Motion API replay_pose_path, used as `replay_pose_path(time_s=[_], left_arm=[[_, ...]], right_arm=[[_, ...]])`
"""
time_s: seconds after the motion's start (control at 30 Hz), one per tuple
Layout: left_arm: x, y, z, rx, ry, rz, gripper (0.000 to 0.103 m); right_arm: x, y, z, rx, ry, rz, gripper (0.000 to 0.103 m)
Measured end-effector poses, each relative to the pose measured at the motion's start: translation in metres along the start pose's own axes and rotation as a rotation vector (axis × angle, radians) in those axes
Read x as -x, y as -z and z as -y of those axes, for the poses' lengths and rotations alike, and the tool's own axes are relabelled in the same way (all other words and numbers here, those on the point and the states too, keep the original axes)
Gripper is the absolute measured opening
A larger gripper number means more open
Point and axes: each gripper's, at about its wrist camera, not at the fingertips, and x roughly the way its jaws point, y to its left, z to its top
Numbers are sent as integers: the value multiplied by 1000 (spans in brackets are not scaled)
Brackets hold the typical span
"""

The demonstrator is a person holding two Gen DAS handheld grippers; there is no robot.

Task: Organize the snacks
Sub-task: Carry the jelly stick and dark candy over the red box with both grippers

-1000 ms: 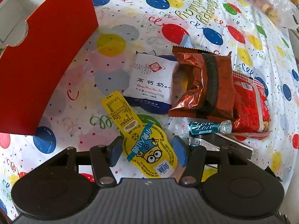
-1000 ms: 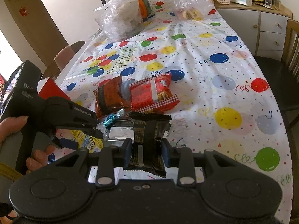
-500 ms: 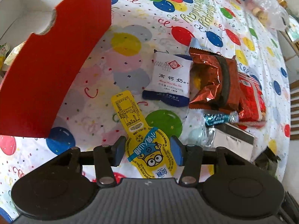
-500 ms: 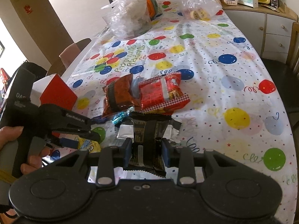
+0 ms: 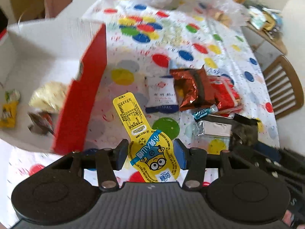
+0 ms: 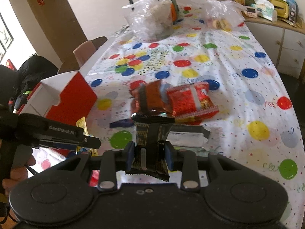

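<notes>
My left gripper (image 5: pixel 151 155) is shut on a yellow minion snack pouch (image 5: pixel 142 133), held off the table beside the red box (image 5: pixel 83 95). Inside that box's white interior (image 5: pixel 43 61) lie a pale bag (image 5: pixel 48 97) and a small yellow packet (image 5: pixel 8 112). My right gripper (image 6: pixel 149 153) is shut on a black snack packet (image 6: pixel 150 137), lifted above the cloth. Loose snacks stay on the table: a white-and-blue packet (image 5: pixel 162 97), a brown foil bag (image 5: pixel 192 89), a red bag (image 5: pixel 225 93), a teal candy (image 5: pixel 203 112) and a silver packet (image 5: pixel 215 129).
The balloon-print tablecloth (image 6: pixel 238 87) covers the table. Clear plastic bags (image 6: pixel 150 19) sit at the far end. A wooden chair (image 5: pixel 282 89) stands at the right side, a sideboard (image 6: pixel 276 34) behind it. A hand (image 6: pixel 15 164) holds the left gripper handle.
My left gripper closed on the yellow pouch, lifted it and swung toward the red box, whose inside now shows. My right gripper rose with the black packet.
</notes>
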Motion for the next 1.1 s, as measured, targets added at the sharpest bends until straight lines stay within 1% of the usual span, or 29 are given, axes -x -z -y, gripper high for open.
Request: replay_pose_path(time_s=[0.13,0.27,0.4,0.7,1.1], left_arm=[[25,-2,-9,-73,15,51,51],[50,-6,-24,-145,10,111,51],[69,-12,-44,-182,10,150,51],[93,-29,-102,-176,2,187,51],[97,-44,-180,-156,-57,190,51]], right_arm=[[5,-5,-23,31,-5,15,32],[6,-12,-49,55,-9,29,32],[4,-18,-77,77,-24,43,32],[-7,-30,-141,110,-52,73,32],[-40,-42,-216,148,-81,72,32]])
